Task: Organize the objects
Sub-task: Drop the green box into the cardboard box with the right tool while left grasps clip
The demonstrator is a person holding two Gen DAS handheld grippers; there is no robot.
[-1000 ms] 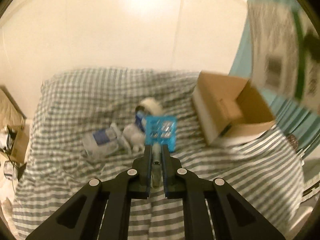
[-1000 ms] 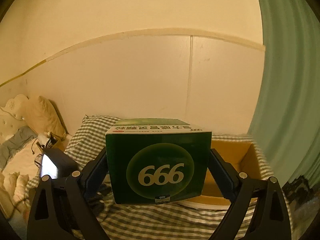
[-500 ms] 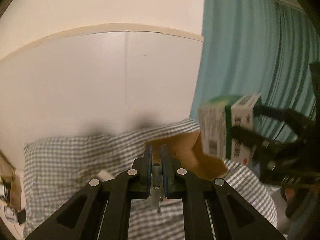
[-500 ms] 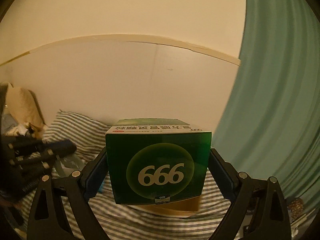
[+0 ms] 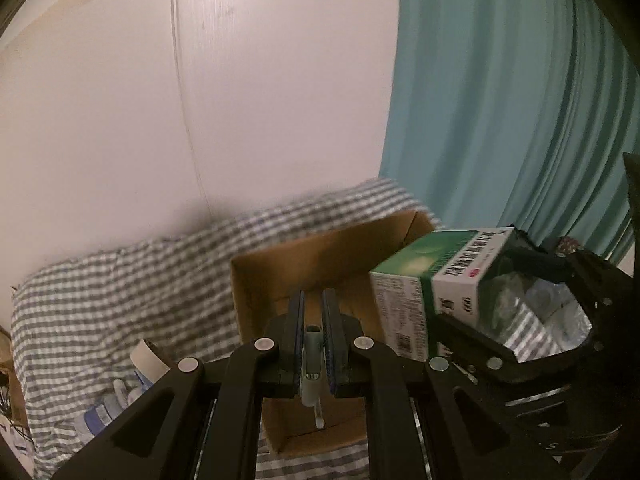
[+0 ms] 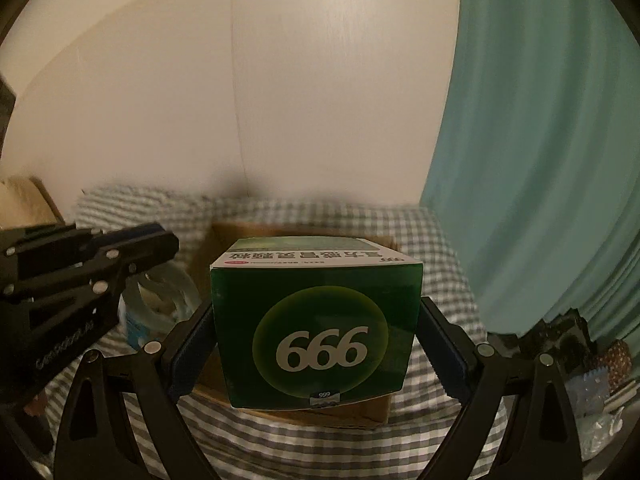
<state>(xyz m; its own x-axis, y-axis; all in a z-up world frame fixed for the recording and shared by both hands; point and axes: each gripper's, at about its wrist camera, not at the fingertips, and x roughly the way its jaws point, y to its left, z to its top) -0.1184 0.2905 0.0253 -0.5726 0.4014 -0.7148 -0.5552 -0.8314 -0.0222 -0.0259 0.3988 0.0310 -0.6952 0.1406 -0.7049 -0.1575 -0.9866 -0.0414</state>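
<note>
Green box hanging over the cardboard carton's right rim, right gripper nearer.

The right gripper (image 6: pixel 316 344) is clamping the green medicine box (image 6: pixel 316 328) across its width, upside down, above the open cardboard carton (image 5: pixel 320 256). The left gripper (image 5: pixel 312 344) is pinching a thin pale tool (image 5: pixel 314 396), blade dangling into the carton. Since a second ago, the left view is swinging from the bedspread clutter to the carton.

green box (image 6: pixel 316 328): glossy card | open box (image 5: pixel 320 264): matt cardboard | bedsheet (image 5: pixel 132 280): checked cloth
</note>
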